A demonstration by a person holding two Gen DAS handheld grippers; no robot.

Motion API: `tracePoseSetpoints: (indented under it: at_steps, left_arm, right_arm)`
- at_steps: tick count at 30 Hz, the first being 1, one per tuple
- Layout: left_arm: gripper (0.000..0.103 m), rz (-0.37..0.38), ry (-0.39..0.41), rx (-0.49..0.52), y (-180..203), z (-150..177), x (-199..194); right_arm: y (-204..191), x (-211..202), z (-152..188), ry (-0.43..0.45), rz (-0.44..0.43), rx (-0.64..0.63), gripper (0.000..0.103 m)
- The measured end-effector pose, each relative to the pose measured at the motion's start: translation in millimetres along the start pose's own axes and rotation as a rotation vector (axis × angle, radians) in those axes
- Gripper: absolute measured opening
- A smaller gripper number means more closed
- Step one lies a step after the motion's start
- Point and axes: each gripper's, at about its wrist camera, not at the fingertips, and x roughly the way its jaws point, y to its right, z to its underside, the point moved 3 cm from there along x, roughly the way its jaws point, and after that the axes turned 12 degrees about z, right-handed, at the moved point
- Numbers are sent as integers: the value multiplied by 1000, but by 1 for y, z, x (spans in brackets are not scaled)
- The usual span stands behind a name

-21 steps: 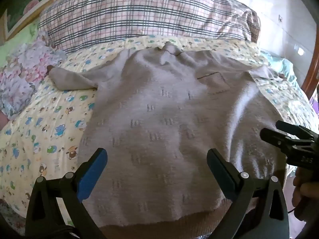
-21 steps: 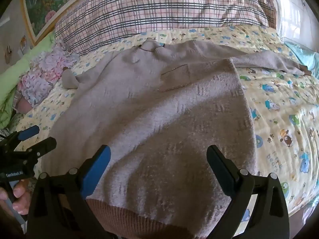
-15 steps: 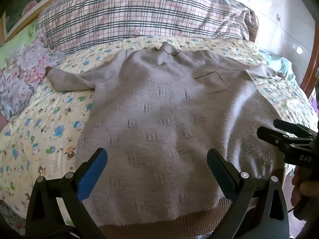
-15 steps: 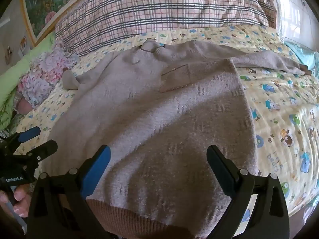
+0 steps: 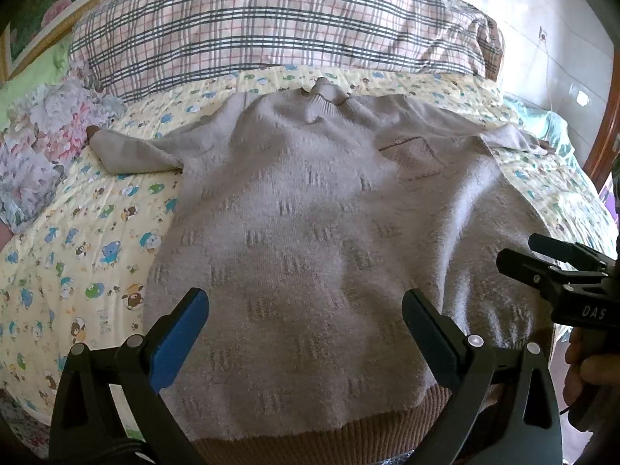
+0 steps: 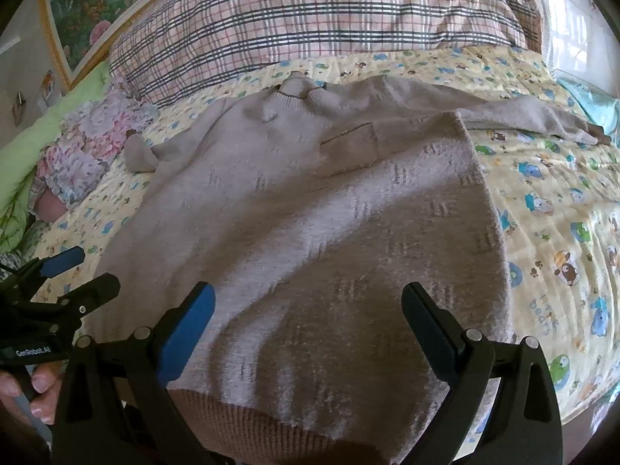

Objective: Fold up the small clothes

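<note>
A beige knit sweater (image 5: pixel 310 240) lies flat, front up, on the bed, collar far, brown ribbed hem (image 5: pixel 310 443) nearest me. Its left sleeve (image 5: pixel 131 155) is bunched short; its right sleeve (image 6: pixel 523 116) stretches out to the right. The sweater also fills the right wrist view (image 6: pixel 310 232). My left gripper (image 5: pixel 306 317) is open and empty above the lower part of the sweater. My right gripper (image 6: pixel 308 317) is open and empty above the hem's right part; it also shows in the left wrist view (image 5: pixel 542 259). The left gripper shows at the left of the right wrist view (image 6: pixel 73 271).
The bed has a yellow cartoon-print sheet (image 5: pixel 77 240). A large plaid pillow (image 5: pixel 271 23) lies behind the collar. A floral bundle (image 5: pixel 38 147) sits at the far left. A framed painting (image 6: pixel 89 11) hangs behind. A wooden bed frame (image 5: pixel 604 124) stands at the right.
Both grippers have drifted slightly; the sweater sits a touch lower in the left wrist view. Both stay open and nothing was taken hold of.
</note>
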Motion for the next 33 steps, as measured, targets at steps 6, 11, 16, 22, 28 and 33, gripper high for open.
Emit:
tracePoseSetpoints:
  at_steps: [6,11,16,22,28,33]
  left_arm:
    - [100,-4,4,3,-2,-2,4]
    - [100,-3,-32,-4,-4,-2,7]
    - [100,1,-35,-8,-7,-2,10]
    - [100,-5,-73,-12,-6,-2,13]
    - [100,2,-55,-8,-6,-3,16]
    - [100,5,-63,-11,-7,-3,21]
  right_arm:
    - [-1,1,1,-5,0,3,97]
    - [-1,2,1,-7,-2,4,97]
    - [-1,3,1,-9,-1,5,97]
    - [-1,4,0,-8,-4,6,97]
    - [-3,5,-3,-8,-12,12,97]
    - [0,4,-6,-8,-15,28,97]
